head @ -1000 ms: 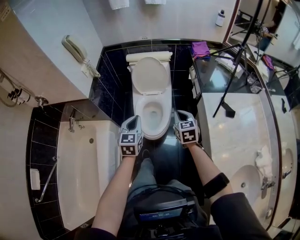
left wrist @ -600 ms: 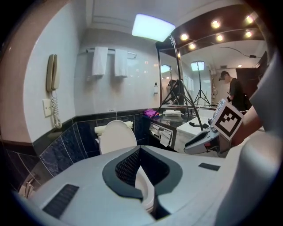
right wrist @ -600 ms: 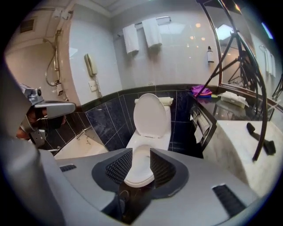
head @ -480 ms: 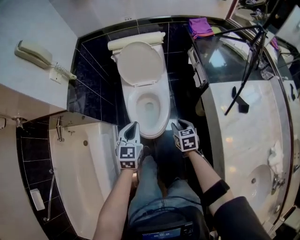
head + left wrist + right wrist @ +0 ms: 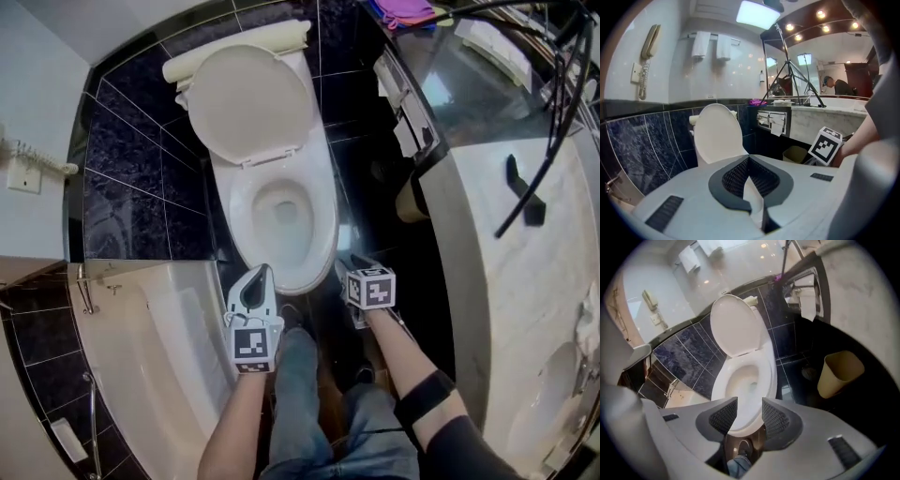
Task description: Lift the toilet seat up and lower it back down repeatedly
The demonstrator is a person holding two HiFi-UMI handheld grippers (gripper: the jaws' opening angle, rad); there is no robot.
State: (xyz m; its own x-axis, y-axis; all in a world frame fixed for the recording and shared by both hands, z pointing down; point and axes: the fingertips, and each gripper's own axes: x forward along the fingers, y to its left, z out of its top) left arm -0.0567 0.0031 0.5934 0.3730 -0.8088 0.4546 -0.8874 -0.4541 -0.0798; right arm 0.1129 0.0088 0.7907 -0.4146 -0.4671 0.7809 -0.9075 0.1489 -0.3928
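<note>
Toilet seat (image 5: 323,225) seemingly lying down on bowl, lid (image 5: 248,98) standing up. Right gripper (image 5: 345,272) jaws just been opening wide, gripping nothing; left gripper (image 5: 258,281) pinching closed, empty. Next lift likely pending.

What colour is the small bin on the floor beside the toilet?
The bin is tan, clearest in the right gripper view.

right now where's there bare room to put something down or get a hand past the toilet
Bare marble counter between the tripod foot and the sink. Open dark floor between toilet and counter front, narrowing at the tan bin. Crowded: the person's legs fill the floor before the bowl.
</note>
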